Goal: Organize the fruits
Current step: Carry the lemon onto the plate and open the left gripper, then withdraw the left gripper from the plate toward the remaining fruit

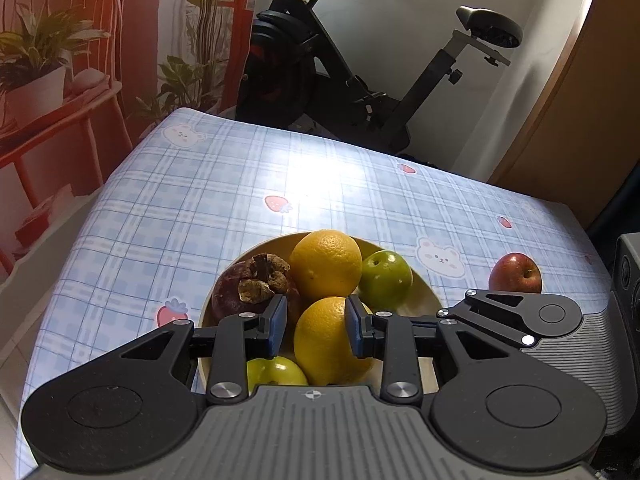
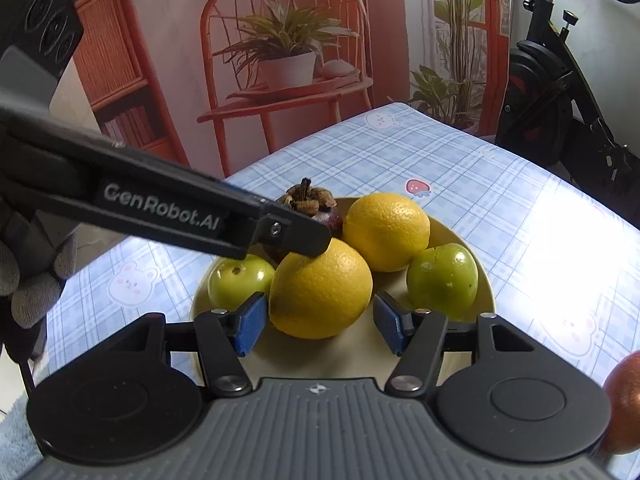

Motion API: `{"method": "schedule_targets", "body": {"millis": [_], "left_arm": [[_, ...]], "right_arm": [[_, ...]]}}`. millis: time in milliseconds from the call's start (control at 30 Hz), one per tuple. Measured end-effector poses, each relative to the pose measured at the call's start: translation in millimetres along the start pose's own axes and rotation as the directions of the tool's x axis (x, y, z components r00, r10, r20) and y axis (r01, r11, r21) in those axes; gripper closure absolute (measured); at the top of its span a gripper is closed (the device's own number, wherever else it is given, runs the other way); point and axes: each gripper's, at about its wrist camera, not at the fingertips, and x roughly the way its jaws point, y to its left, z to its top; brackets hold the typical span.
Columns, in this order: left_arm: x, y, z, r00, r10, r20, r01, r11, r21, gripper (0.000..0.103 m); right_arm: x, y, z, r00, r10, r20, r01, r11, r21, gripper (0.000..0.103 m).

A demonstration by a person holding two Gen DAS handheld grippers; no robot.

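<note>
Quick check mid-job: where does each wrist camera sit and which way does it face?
Left wrist: on the left gripper, angled down at the plate; its pads flank the near orange.
Right wrist: on the right gripper, facing the plate from another side; the left gripper and a gloved hand show.
Shared: plate, fruit, red apple.

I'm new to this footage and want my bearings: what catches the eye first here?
A yellow bowl heaped with fruit sits on the blue checked tablecloth: two oranges, two green apples and a dark mangosteen. Both grippers crowd the nearer orange. A red apple lies alone on the cloth beside the bowl.
</note>
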Motion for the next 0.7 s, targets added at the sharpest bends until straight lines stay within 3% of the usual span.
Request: {"method": "schedule_targets", "body": {"millis": [267, 433, 600, 700], "left_arm": [[-1, -1, 0, 0.999, 0.038, 0.017, -0.038, 0.999, 0.014, 0.067], [-3, -6, 0, 0.998, 0.065, 0.028, -0.066, 0.997, 0.036, 0.066], [-6, -12, 0, 0.994, 0.1, 0.034, -0.101, 0.995, 0.007, 0.069], [-15, -27, 0, 0.991, 0.11, 0.077, -0.112, 0.993, 0.027, 0.069]], "right_arm": [[-15, -7, -15, 0.999, -0.036, 0.018, 0.036, 0.999, 0.04, 0.041], [-38, -22, -26, 0.993, -0.097, 0.064, 0.085, 0.983, 0.16, 0.041], [-75, -40, -45, 0.976, -0.17, 0.136, 0.127, 0.954, 0.273, 0.04], [-101, -49, -58, 0.958, -0.223, 0.181, 0.165, 0.943, 0.289, 0.04]]}}
